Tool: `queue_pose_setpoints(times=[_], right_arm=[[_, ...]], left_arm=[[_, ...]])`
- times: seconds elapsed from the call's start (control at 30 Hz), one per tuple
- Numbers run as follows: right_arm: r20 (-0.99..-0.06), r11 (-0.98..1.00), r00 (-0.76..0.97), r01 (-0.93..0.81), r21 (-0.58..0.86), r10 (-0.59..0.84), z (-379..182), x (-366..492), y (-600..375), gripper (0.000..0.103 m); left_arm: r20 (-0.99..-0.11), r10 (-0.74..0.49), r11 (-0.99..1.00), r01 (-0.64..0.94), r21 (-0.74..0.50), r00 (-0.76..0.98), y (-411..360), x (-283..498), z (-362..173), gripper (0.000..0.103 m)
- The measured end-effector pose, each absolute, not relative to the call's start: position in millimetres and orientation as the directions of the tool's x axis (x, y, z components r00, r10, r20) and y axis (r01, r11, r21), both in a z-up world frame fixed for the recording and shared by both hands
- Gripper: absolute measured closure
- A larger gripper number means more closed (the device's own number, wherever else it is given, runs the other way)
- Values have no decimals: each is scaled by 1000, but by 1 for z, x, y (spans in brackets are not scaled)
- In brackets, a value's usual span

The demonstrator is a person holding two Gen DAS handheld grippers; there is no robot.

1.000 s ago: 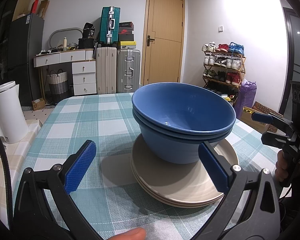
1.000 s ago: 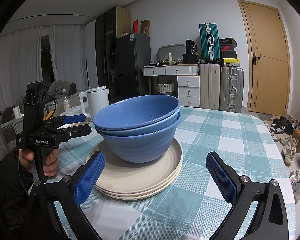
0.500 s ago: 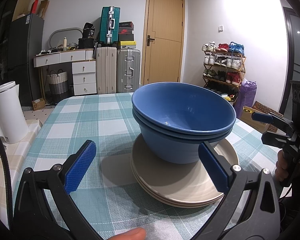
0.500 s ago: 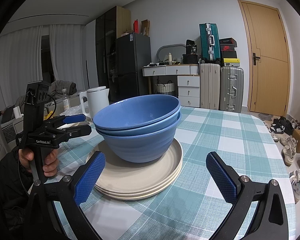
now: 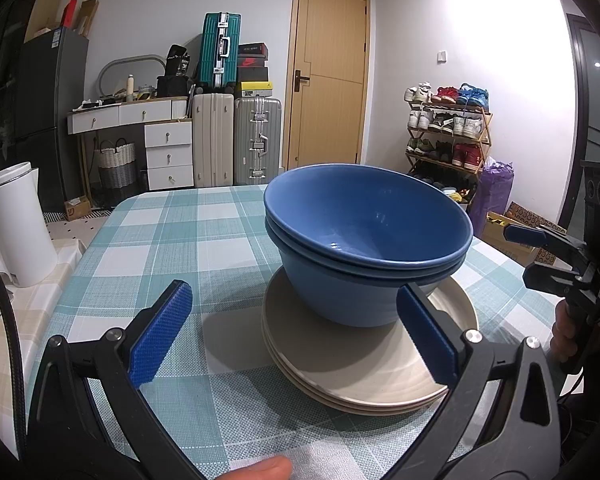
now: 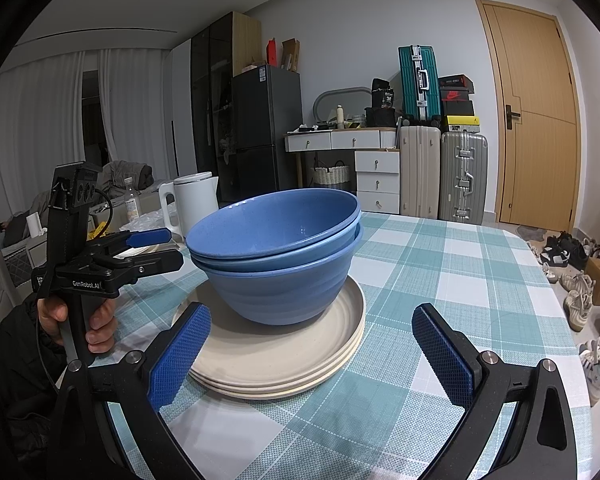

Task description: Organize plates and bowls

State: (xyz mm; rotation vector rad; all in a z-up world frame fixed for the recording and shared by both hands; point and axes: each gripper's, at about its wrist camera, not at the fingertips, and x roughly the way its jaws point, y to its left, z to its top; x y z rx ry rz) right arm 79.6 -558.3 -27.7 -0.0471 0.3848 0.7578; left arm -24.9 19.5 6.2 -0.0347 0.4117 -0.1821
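Note:
Blue bowls [image 5: 364, 236] [image 6: 278, 256] sit nested inside one another on a stack of beige plates [image 5: 340, 364] [image 6: 268, 360], which rests on the checked tablecloth [image 5: 188, 240] [image 6: 432, 280]. My left gripper [image 5: 296, 332] stands open just short of the stack, nothing between its blue pads. It shows from the side in the right wrist view as the left gripper [image 6: 158, 248], held in a hand. My right gripper [image 6: 312, 352] is open too, near the plates' front rim. Seen from the left wrist view, the right gripper [image 5: 540, 256] hangs at the far right.
A white kettle [image 5: 20, 224] [image 6: 192, 200] stands off the table's left side. Suitcases [image 5: 236, 140], a drawer unit [image 5: 168, 152], a door [image 5: 326, 76] and a shoe rack [image 5: 446, 128] line the walls. Shoes [image 6: 572, 288] lie on the floor at the table's right edge.

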Motion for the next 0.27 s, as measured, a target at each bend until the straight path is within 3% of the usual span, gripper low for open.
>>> queue_pose_setpoints(times=[0.27], right_arm=[[-358,728,660,-679,95,661,-28,80,-558,0]], left_arm=[[-392,-186,983,173,-69,901,20,-25,6,1]])
